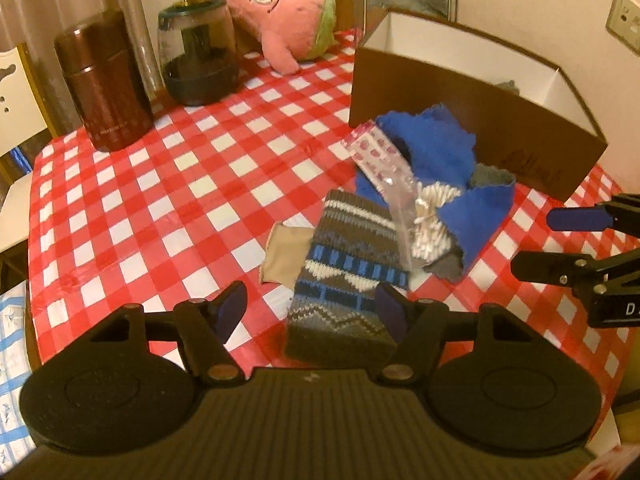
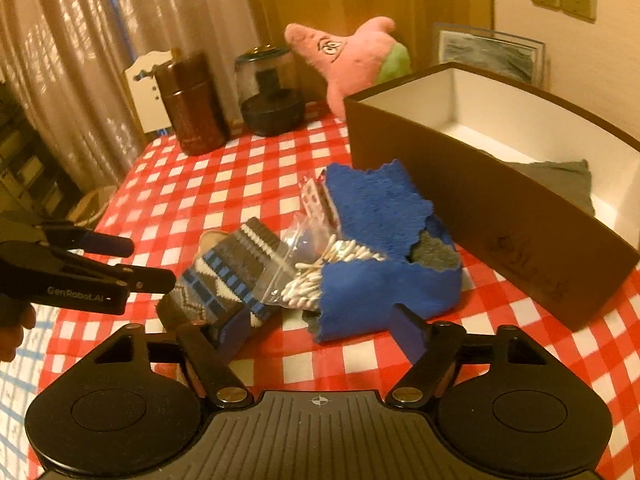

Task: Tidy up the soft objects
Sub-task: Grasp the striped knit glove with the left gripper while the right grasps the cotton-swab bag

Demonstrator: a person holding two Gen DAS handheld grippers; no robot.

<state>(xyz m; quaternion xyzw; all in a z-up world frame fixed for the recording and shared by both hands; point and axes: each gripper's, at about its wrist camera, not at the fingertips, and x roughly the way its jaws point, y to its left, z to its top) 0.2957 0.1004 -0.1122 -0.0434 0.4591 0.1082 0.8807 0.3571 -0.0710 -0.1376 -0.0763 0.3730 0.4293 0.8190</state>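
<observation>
A grey, white and blue knitted sock (image 1: 344, 264) lies on the red checked table, over a beige cloth (image 1: 284, 252). My left gripper (image 1: 312, 312) stands open just above the sock's near end. Beside the sock sit a clear bag of cotton swabs (image 1: 424, 220) and a crumpled blue cloth (image 2: 376, 208) over a grey one (image 2: 434, 250). My right gripper (image 2: 320, 330) is open at the blue cloth's near edge, its pads apart from it. A pink plush (image 2: 352, 60) leans at the table's back. Each gripper shows in the other's view: right gripper (image 1: 560, 242), left gripper (image 2: 132, 262).
A brown box (image 2: 460, 184) with a white inside stands right of the pile and holds a grey soft item (image 2: 560, 184). A brown flask (image 1: 104, 80) and a dark glass jar (image 1: 196, 52) stand at the back left. The table edge (image 1: 36, 240) runs along the left.
</observation>
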